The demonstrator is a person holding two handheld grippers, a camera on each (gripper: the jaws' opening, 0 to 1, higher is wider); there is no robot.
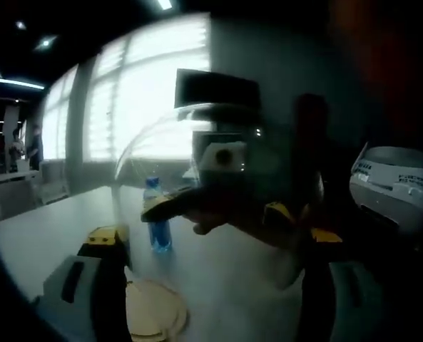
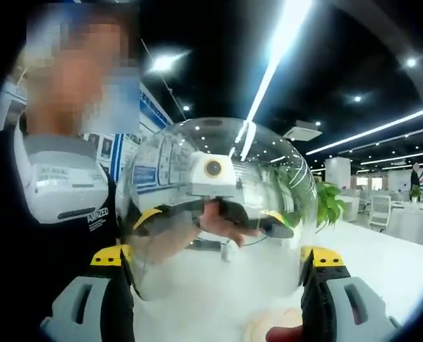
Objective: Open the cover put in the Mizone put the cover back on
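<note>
Your left tongs [image 1: 215, 281] and right tongs [image 2: 218, 285] both clamp the clear dome cover [image 2: 218, 214] from opposite sides, lifted above the white surface [image 1: 54, 228]. Wooden base [image 1: 154, 310] lies below. Mizone bottle [image 1: 156, 217] stands upright beyond it, uncovered.

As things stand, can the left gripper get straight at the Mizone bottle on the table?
Probably not. The clear dome cover hangs between the left gripper and the Mizone bottle, which stands on the table behind it.
</note>
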